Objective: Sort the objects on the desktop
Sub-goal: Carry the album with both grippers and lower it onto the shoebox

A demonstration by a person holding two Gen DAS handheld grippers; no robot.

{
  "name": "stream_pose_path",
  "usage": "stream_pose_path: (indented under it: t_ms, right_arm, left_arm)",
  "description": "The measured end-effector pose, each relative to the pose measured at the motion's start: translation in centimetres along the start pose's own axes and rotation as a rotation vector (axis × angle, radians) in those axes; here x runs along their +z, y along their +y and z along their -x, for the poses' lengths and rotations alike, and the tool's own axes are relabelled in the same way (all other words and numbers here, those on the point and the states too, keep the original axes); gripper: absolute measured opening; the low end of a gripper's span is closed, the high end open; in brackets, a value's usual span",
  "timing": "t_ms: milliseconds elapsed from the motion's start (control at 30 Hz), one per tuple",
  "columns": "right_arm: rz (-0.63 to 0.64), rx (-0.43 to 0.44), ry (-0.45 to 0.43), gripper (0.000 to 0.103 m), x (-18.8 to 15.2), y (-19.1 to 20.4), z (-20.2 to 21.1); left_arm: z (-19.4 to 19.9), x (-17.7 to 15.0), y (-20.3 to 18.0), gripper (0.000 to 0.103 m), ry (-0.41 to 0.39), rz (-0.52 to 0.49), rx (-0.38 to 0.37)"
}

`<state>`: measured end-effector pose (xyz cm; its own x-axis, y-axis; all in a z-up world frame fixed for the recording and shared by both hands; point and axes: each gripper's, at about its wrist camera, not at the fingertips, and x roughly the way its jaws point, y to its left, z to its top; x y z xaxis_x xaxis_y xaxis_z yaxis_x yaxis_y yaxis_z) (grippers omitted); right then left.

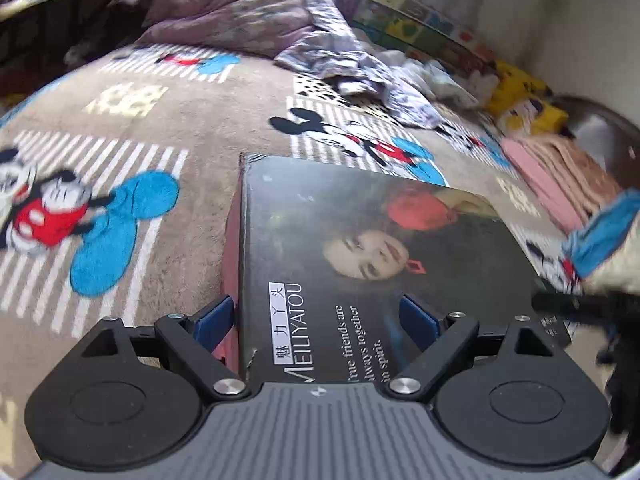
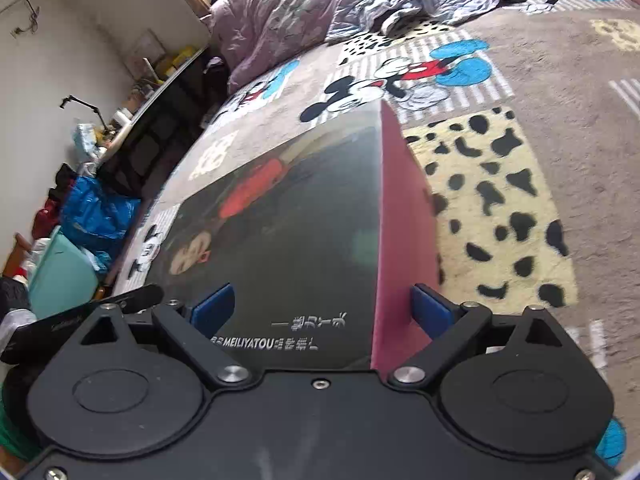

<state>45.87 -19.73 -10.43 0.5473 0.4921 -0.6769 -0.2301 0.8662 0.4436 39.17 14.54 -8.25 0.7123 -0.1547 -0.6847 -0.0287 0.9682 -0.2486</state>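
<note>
A dark box [image 1: 360,256] with a girl's portrait and "MEILIYATOU" lettering, red on its sides, is held above a Mickey Mouse blanket. My left gripper [image 1: 316,320] is shut on the box's near corner, blue pads [image 1: 214,320] on either side of the edge. In the right wrist view the same box [image 2: 296,240] fills the centre, its red side [image 2: 400,216] facing right. My right gripper [image 2: 324,312] is shut on the box's other end, pads [image 2: 432,308] straddling the top and red side.
The Mickey blanket [image 1: 160,128] covers the bed. A purple quilt [image 1: 240,8] and crumpled clothes [image 1: 400,80] lie at the far side. Pink and yellow fabrics [image 1: 552,152] sit at right. A cluttered desk [image 2: 132,112] and blue bag [image 2: 96,212] stand beside the bed.
</note>
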Motion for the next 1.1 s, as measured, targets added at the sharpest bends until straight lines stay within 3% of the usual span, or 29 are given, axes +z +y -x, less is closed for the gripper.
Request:
stream_pose_path:
  t_ms: [67, 200, 367, 500, 700, 767, 900, 1100]
  right_arm:
    - [0.070, -0.117, -0.032, 0.095, 0.0, 0.7, 0.3]
    - [0.242, -0.229, -0.113, 0.095, 0.0, 2.7, 1.2]
    - [0.410, -0.374, -0.131, 0.095, -0.5, 4.3, 0.7]
    - [0.445, -0.407, -0.111, 0.095, -0.5, 3.5, -0.1]
    - [0.510, -0.418, -0.119, 0.097, -0.9, 3.2, -0.3]
    - [0.521, -0.430, -0.129, 0.101, -1.3, 2.9, -0.4]
    - [0.412, -0.395, -0.109, 0.101, -0.8, 2.0, 0.0]
    - [0.470, -0.426, -0.126, 0.101, -0.9, 3.6, 2.2]
  left_arm:
    - [0.5, 0.0, -0.9, 0.089, -0.057, -0.080, 0.067]
    - [1.2, 0.1, -2.3, 0.089, -0.096, -0.149, 0.015]
    - [0.2, -0.5, -3.9, 0.089, -0.062, -0.219, 0.006]
    - [-0.6, -1.1, -4.4, 0.089, -0.028, -0.245, -0.002]
    - [-1.4, -1.5, -5.6, 0.091, 0.010, -0.302, 0.051]
    - [-1.4, -1.6, -5.8, 0.092, 0.008, -0.300, 0.061]
    - [-1.0, -1.9, -5.7, 0.092, 0.005, -0.299, 0.055]
    - [0.8, -2.1, -5.6, 0.092, 0.051, -0.243, 0.075]
